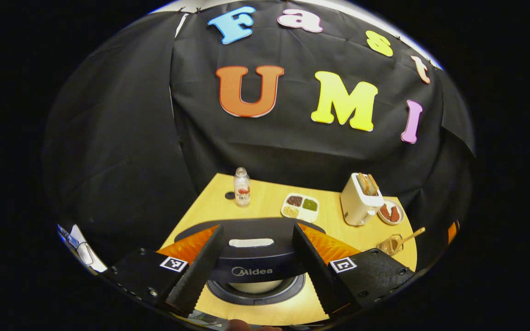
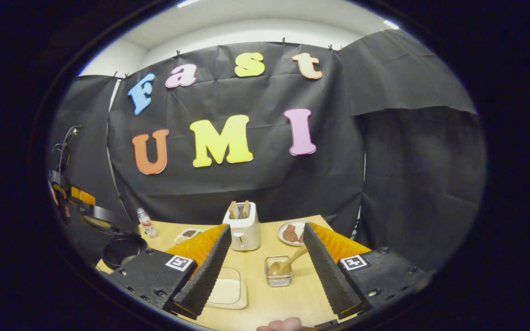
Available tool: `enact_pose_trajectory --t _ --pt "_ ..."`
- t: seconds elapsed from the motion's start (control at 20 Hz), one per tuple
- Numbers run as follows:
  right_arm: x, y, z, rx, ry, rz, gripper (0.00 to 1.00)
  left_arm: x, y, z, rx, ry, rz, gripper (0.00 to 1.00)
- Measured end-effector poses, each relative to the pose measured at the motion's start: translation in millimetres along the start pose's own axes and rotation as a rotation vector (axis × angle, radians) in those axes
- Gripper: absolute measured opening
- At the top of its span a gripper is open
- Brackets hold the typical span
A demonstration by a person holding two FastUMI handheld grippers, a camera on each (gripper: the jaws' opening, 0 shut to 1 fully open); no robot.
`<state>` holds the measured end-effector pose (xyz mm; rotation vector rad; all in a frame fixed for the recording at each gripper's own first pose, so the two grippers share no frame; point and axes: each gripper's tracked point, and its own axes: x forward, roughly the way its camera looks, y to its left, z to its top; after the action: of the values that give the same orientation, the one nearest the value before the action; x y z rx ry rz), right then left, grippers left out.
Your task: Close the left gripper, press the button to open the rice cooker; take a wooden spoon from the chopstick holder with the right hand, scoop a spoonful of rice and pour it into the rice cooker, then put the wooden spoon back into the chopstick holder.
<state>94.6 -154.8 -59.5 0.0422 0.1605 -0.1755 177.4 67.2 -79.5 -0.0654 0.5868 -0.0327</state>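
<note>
The left tool (image 1: 256, 262) is hanging spread apart over the rice cooker (image 1: 251, 257), whose lid is standing open. The right tool (image 2: 265, 271) is gaping wide above the surface (image 2: 306, 294), with the wooden spoon (image 2: 288, 263) leaning in the chopstick holder (image 2: 278, 272) ahead, and a toaster (image 2: 244, 226) sitting farther back.

On my tabletop (image 1: 265, 202) I see a small bottle (image 1: 242, 187) at the back, a divided tray (image 1: 300, 207) beside it, then a white toaster (image 1: 360, 198) holding toast, touching a plate (image 1: 390, 213).
</note>
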Motion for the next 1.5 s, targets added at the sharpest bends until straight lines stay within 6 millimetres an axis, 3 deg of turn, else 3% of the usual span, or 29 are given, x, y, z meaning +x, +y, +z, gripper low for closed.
enact_pose_trajectory --t 0.2,0.35,0.55,0.9,1.05,1.35,1.5 --pt "9.3 16.8 -6.3 0.005 0.021 0.058 1.0 -1.8 -0.4 -61.2 0.022 0.118 -0.01 0.97" --pt "13.8 20.2 -6.9 -0.013 0.025 0.081 1.0 2.9 -0.8 -91.8 0.022 0.186 -0.003 0.97" --pt "23.1 23.2 -10.2 -0.011 0.048 0.112 1.0 9.3 0.2 -115.5 0.003 0.249 0.003 0.97" --pt "40.3 36.9 -17.3 -0.021 0.078 0.187 1.0 19.8 3.9 -141.4 -0.025 0.329 0.042 1.0" --pt "51.6 38.1 -19.4 -0.023 0.084 0.214 1.0 26.0 3.0 -152.3 -0.043 0.356 0.078 0.97" --pt "70.9 49.8 -29.1 -0.053 0.112 0.3 1.0 27.0 1.2 -151.0 -0.049 0.314 0.109 0.98" --pt "72.7 49.8 -17.1 -0.022 0.091 0.304 1.0 25.4 2.7 -147.2 -0.057 0.272 0.116 0.98"
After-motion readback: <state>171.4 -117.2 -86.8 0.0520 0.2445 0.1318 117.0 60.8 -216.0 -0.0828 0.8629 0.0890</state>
